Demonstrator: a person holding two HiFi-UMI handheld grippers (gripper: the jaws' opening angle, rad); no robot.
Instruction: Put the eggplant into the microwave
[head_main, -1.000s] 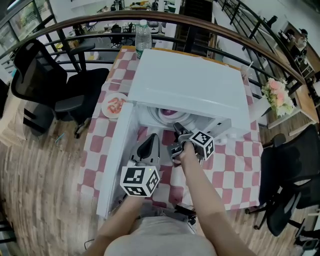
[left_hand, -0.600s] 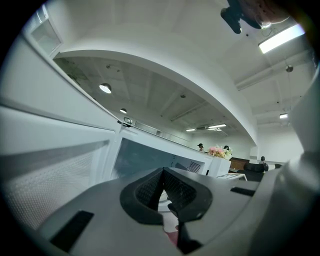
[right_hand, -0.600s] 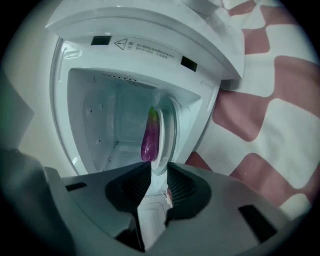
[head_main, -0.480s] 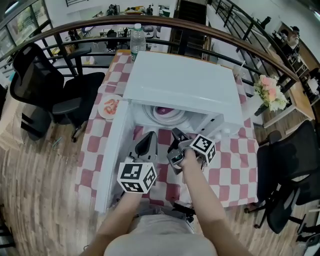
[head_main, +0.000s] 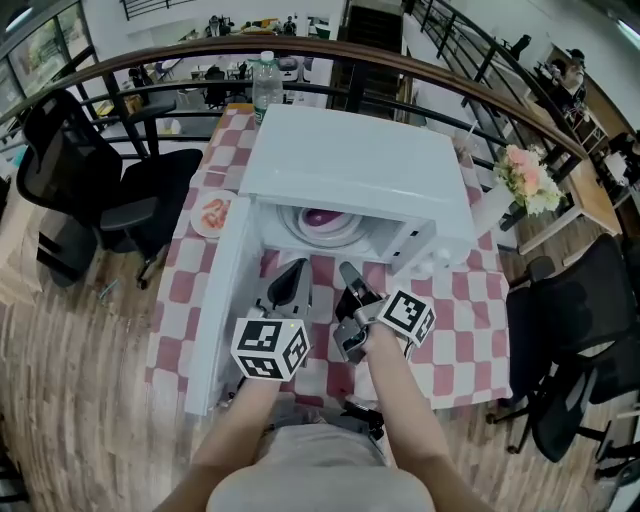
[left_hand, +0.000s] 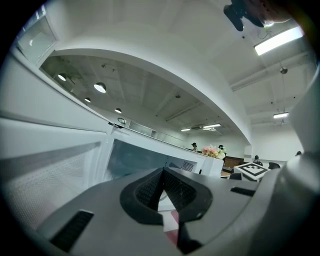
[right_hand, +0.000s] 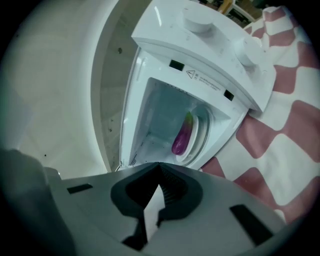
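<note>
The purple eggplant (right_hand: 182, 137) lies on the round plate (right_hand: 196, 142) inside the white microwave (head_main: 360, 170); in the head view the eggplant (head_main: 322, 217) shows as a purple spot in the open cavity. The microwave door (head_main: 225, 290) is swung wide open to the left. My right gripper (head_main: 350, 275) hovers in front of the opening, shut and with nothing in it, its fingertips (right_hand: 160, 167) well short of the eggplant. My left gripper (head_main: 290, 283) is beside the door's inner face, also shut and holding nothing, and its fingertips (left_hand: 162, 172) point along the door (left_hand: 50, 165).
The microwave stands on a red-and-white checked tablecloth (head_main: 460, 330). A small plate of food (head_main: 213, 213) sits left of it, a water bottle (head_main: 265, 70) behind it and flowers (head_main: 527, 180) to the right. Black office chairs (head_main: 90, 170) stand on both sides.
My right gripper has drawn back a little from the microwave's opening and rolled. The left gripper and the eggplant on its plate have stayed where they were.
</note>
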